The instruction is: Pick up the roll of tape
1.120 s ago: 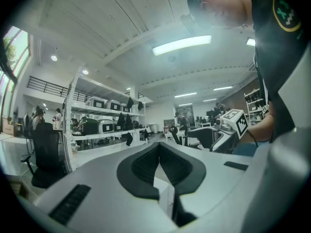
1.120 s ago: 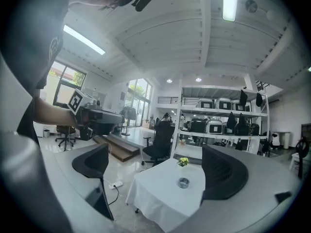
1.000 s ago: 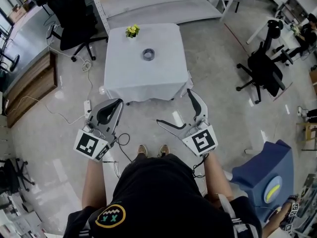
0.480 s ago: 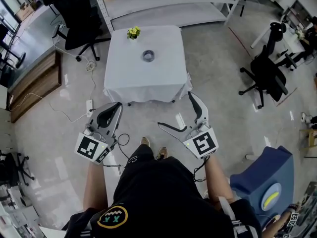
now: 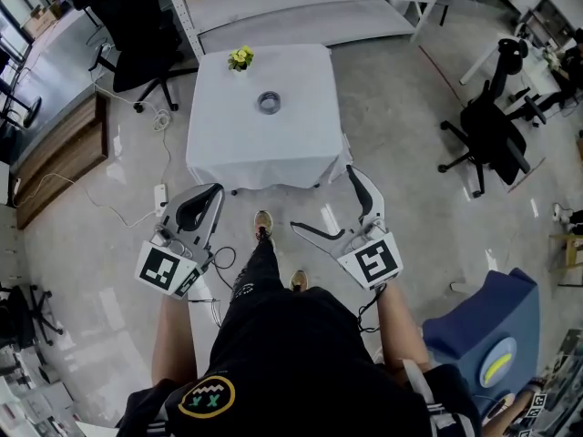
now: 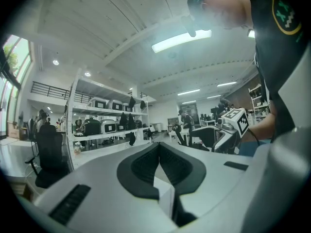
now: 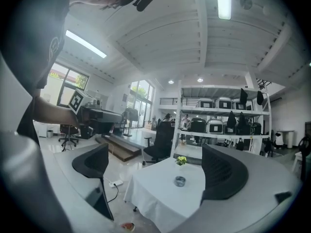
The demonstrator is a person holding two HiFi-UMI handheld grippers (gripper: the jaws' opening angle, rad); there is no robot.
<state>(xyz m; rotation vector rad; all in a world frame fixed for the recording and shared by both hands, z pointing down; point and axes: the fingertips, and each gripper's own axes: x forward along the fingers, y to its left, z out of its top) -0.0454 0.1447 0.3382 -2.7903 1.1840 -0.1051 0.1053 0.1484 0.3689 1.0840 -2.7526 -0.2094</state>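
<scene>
The roll of tape (image 5: 268,103) is a small grey ring lying flat near the middle of a table under a white cloth (image 5: 260,148). In the right gripper view the tape (image 7: 180,181) shows between the jaws, far ahead. Both grippers are held low in front of the person, well short of the table. My left gripper (image 5: 213,192) is shut, its dark pads (image 6: 146,166) meeting with nothing between them. My right gripper (image 5: 322,200) is open and empty, its fingers spread wide.
A small pot of yellow flowers (image 5: 240,57) stands at the table's far edge. Behind the table is a white shelf rack (image 5: 301,7). Black office chairs (image 5: 137,35) (image 5: 487,139) stand left and right. Cables and a power strip (image 5: 161,196) lie on the floor at the left.
The person has stepped forward: one foot now reaches ahead toward the table. Both grippers keep nearly the same place and the same jaw states.
</scene>
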